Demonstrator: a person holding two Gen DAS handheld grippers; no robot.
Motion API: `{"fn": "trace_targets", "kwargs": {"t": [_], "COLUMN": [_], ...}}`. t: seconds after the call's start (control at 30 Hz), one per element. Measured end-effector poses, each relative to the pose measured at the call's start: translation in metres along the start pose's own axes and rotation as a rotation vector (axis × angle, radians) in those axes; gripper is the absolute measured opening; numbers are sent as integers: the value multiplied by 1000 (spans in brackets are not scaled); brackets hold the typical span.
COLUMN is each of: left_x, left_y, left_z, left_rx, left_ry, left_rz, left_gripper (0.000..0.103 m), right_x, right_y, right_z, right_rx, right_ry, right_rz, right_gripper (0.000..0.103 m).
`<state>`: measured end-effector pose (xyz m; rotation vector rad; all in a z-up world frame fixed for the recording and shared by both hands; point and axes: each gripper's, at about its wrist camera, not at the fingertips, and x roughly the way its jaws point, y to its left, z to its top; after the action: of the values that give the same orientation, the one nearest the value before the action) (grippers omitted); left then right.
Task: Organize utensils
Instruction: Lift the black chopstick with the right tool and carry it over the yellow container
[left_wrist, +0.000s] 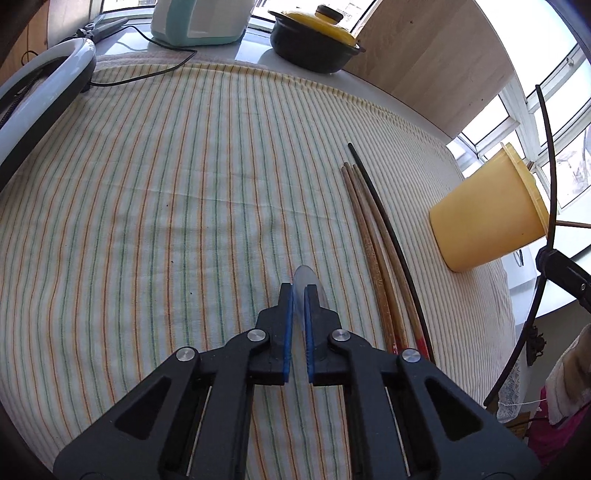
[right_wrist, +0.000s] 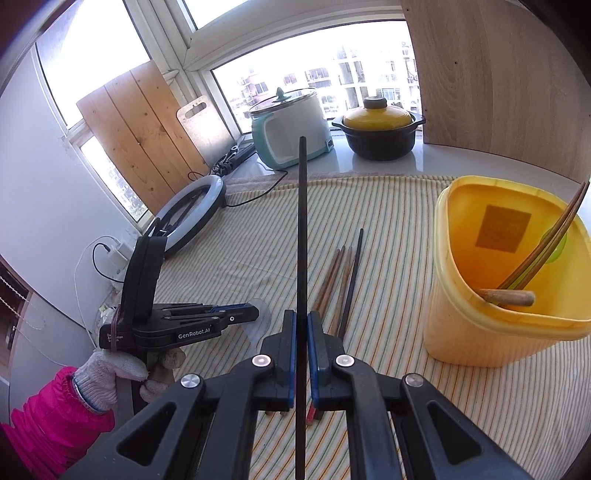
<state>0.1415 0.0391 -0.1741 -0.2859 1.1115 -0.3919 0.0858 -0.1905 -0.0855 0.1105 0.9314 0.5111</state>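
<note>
Black chopstick (right_wrist: 302, 236) upright, tip windowward

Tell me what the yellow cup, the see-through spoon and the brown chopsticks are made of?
Yellow cup: probably plastic; light glows through its smooth wall. Spoon in the left tool: likely clear plastic; the cloth's stripes show through it, though glass can't be ruled out. Brown chopsticks: look like wood or bamboo, matte and speckled.

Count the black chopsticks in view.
2. One black chopstick is clamped in the right gripper; the other lies on the cloth beside the brown chopsticks. The cup may hide more.
</note>
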Motion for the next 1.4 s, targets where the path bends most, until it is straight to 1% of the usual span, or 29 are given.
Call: {"fn": "trace_targets", "kwargs": {"t": [0.07, 0.17, 0.27, 0.4, 0.6, 0.73, 0.93, 1.1, 1.27, 1.4], "left_x": [-7, -26, -46, -71, -99, -111, -119, -118, -113, -106], "left_y": [-4, -15, -27, -40, -59, -76, -103, -128, -142, -151], "left_z": [3, 8, 15, 23, 35, 45, 63, 78, 97, 112], "left_rx": [6, 41, 85, 117, 132, 159, 192, 234, 228, 216], "left_ry": [-20, -64, -118, -183, -259, -303, -350, -380, -399, -397], "left_rz": [1, 10, 22, 17, -26, -50, -84, -85, -96, -112], "left_gripper": [2, 1, 1, 1, 1, 1, 1, 1, 1, 1], "right_x": [-3, -13, -28, -48, -80, -97, -114, -126, -132, -132], "right_y": [-1, -1, -4, -5, -7, -15, -33, -49, -66, -81], "right_z": [1, 3, 8, 14, 21, 25, 34, 43, 54, 61], "right_rx": [1, 1, 4, 5, -3, 7, 34, 56, 82, 109], "right_ry": [-10, -34, -72, -124, -206, -240, -271, -305, -324, -326], "right_rz": [-3, 0, 1, 4, -10, -23, -51, -85, -116, -118], "right_gripper": [3, 3, 3, 3, 3, 3, 3, 3, 3, 3]}}
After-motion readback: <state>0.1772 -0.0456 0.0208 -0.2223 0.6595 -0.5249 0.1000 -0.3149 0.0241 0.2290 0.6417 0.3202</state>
